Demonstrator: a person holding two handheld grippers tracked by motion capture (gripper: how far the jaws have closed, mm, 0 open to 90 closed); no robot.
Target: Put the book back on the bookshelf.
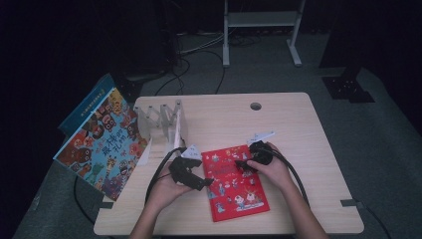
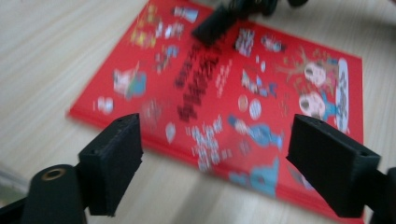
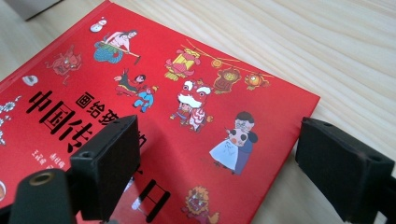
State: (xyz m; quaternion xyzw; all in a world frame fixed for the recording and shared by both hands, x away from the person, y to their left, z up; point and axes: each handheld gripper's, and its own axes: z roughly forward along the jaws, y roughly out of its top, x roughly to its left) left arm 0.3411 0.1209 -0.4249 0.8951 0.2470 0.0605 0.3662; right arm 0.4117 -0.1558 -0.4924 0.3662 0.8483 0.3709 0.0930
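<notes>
both grippers over the red book, jaws apart

the red book (image 1: 235, 182) lies flat on the desk (image 1: 298, 129) near its front edge, a little right of centre. left gripper (image 1: 208, 182) sits at the book's left edge, jaws spread wide with nothing between the pads — the cover blurs beneath them in the left gripper view. right gripper (image 1: 239, 164) hovers over the book's far end, jaws also parted and gripping nothing. toward the desk's left edge stands a white folding rack (image 1: 161, 122) — a large picture book (image 1: 102, 144) leans just off that edge.
</notes>
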